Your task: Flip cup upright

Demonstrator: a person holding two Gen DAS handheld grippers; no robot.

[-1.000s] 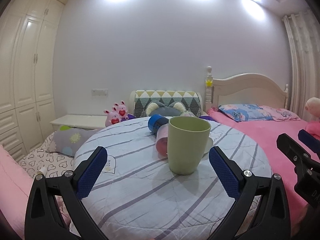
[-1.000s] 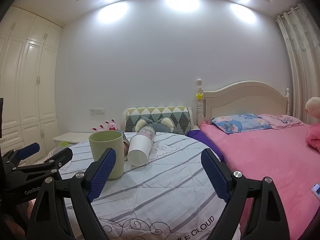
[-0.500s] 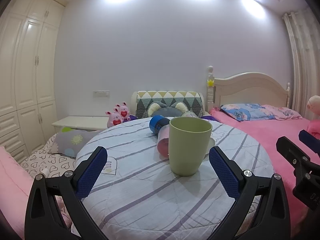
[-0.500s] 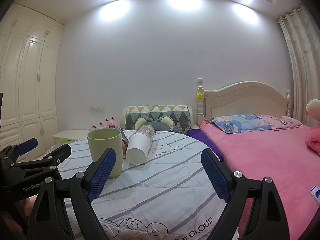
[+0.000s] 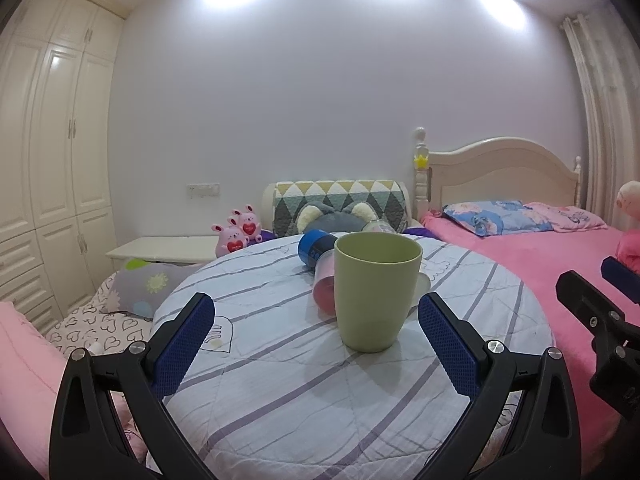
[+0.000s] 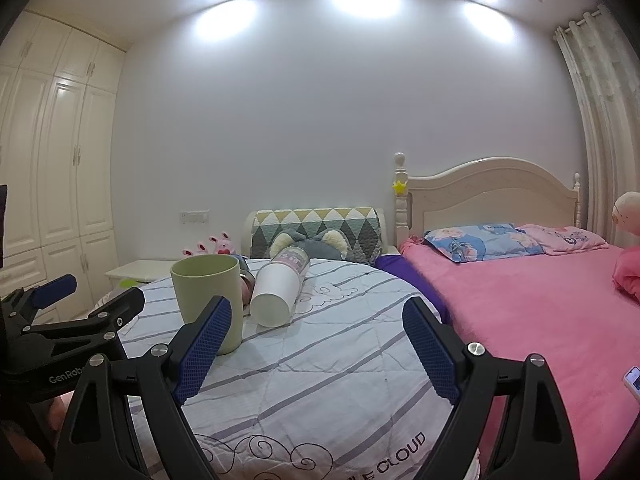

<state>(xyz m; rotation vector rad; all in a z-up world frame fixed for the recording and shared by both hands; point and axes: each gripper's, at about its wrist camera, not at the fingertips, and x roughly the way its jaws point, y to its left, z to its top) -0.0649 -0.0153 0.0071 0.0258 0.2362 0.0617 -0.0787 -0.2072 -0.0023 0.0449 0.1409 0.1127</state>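
A pale green cup (image 5: 376, 290) stands upright, mouth up, on the round table with a striped white cloth (image 5: 280, 392). It also shows at the left of the right wrist view (image 6: 208, 302). My left gripper (image 5: 316, 346) is open and empty, its blue pads a little short of the cup on either side. My right gripper (image 6: 316, 350) is open and empty, to the right of the cup. A white paper cup (image 6: 278, 292) lies on its side behind the green cup. A pink bottle with a blue cap (image 5: 320, 266) lies beside it.
A pink bed (image 6: 540, 312) runs along the right of the table. A patterned cushion (image 5: 340, 204), a grey plush (image 5: 332, 220) and pink bunny toys (image 5: 240, 232) sit behind the table. A white bedside cabinet (image 5: 160, 248) and wardrobes (image 5: 52, 160) are at the left.
Both grippers have drifted slightly, so the cup sits a little higher and more to the right in the left view. The cup stays upright and still. Both grippers stay open.
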